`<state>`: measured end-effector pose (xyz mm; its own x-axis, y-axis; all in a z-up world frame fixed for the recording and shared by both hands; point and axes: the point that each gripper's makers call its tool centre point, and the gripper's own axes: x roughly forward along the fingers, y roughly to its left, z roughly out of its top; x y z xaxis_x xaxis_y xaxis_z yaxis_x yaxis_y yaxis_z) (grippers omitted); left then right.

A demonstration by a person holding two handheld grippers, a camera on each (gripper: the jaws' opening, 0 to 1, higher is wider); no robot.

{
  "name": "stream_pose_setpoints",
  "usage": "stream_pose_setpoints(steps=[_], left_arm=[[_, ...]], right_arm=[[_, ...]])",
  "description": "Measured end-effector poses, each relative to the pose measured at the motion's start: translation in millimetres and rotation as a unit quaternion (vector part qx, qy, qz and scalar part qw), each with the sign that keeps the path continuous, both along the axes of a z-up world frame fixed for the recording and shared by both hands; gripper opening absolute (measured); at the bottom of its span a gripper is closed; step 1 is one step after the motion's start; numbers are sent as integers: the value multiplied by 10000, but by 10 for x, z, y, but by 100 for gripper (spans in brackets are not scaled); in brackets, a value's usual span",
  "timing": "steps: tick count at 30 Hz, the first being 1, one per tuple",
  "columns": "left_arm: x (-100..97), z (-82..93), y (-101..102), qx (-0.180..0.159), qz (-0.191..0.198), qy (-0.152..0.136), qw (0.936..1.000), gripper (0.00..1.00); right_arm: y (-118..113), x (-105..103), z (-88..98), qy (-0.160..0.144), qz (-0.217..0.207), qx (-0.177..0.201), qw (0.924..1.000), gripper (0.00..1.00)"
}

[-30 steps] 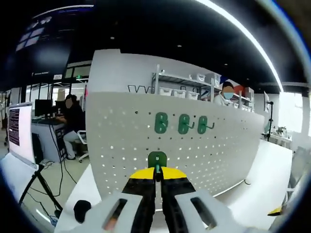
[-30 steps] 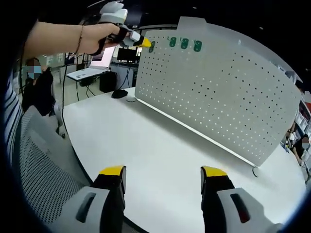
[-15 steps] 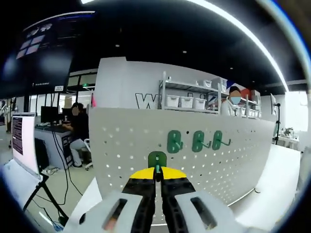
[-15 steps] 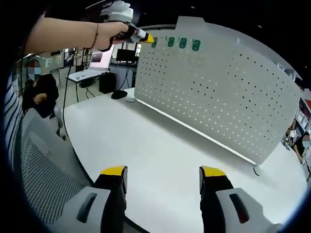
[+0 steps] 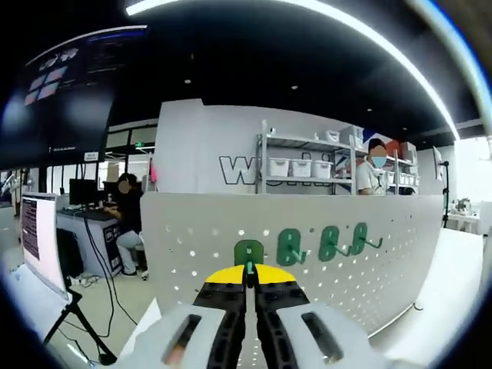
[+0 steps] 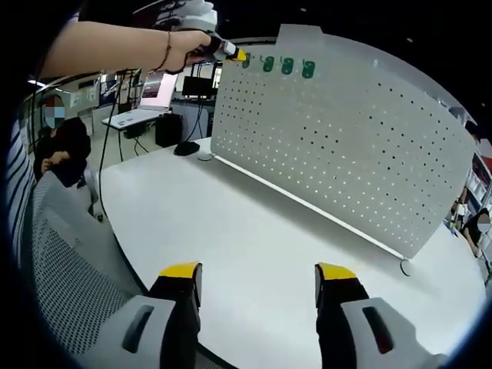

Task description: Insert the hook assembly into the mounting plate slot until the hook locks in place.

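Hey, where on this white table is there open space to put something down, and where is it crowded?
The white table is bare between the pegboard and the right gripper. A dark object sits past the pegboard's left end. The crowded part is the pegboard's top row: three green hooks hang there, and the left gripper holds a fourth beside them.

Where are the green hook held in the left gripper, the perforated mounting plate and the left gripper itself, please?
green hook (image 5: 248,251), left gripper view, its rounded plate above the jaws.
mounting plate (image 6: 346,146), right gripper view, middle of its white face.
left gripper (image 6: 240,55), right gripper view, its yellow tips.
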<state>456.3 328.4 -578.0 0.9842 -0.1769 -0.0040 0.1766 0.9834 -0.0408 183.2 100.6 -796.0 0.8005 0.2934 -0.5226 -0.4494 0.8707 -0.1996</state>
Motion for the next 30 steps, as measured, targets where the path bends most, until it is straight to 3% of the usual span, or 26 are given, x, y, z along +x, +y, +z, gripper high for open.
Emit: stream_pose_setpoints(steps=[10,30], left_arm=[[116,97,-38,-87,134,-73,9998,2],[197,24,23,76,234,152,9996,2]], right_arm=[[-12,-1,-17,47,-16,-13,10000,56],[-21,2,-4,25,-28,9,10000,55]])
